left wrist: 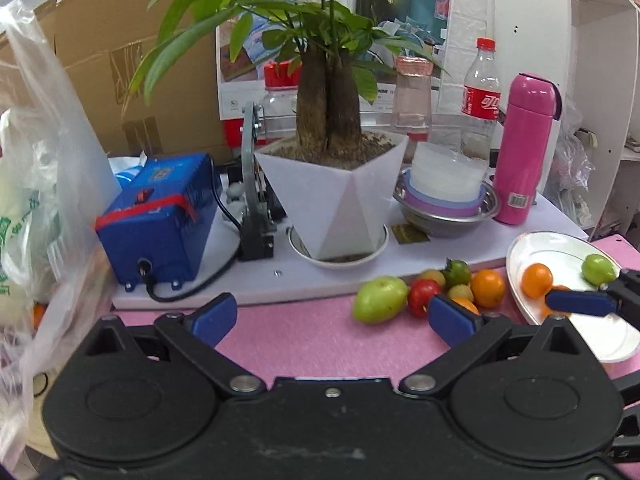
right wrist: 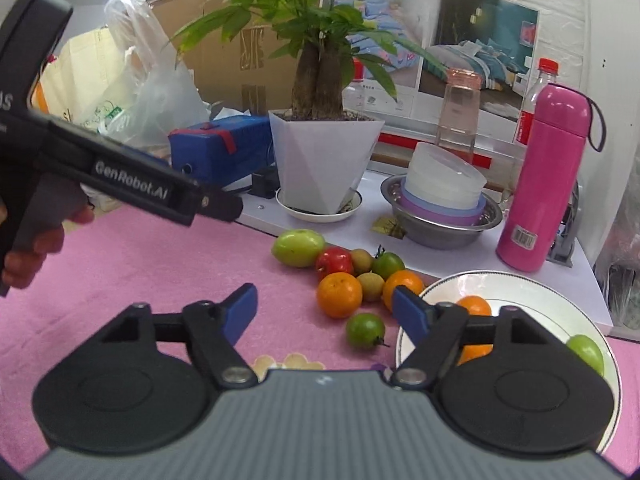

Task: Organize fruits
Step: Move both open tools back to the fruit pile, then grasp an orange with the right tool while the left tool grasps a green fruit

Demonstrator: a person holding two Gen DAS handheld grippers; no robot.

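Pink cloth carries a heap of loose fruit [left wrist: 436,290] beside a white plate [left wrist: 560,248] already holding some pieces; the left gripper [left wrist: 334,316] hangs spread and empty. From the right wrist, the right gripper [right wrist: 324,314] is spread, empty, with most fruit still off the plate.

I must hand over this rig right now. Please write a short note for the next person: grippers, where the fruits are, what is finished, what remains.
Left gripper: open, empty, above the pink mat.
Right gripper: open, empty, beside the plate.
On the plate: two oranges, one partly hidden by a finger, and a green fruit.
On the mat: big green fruit, red fruit, two oranges, two small brown fruits, a green tomato, a small green fruit.
Done: three fruits plated.
Left: eight fruits to move.
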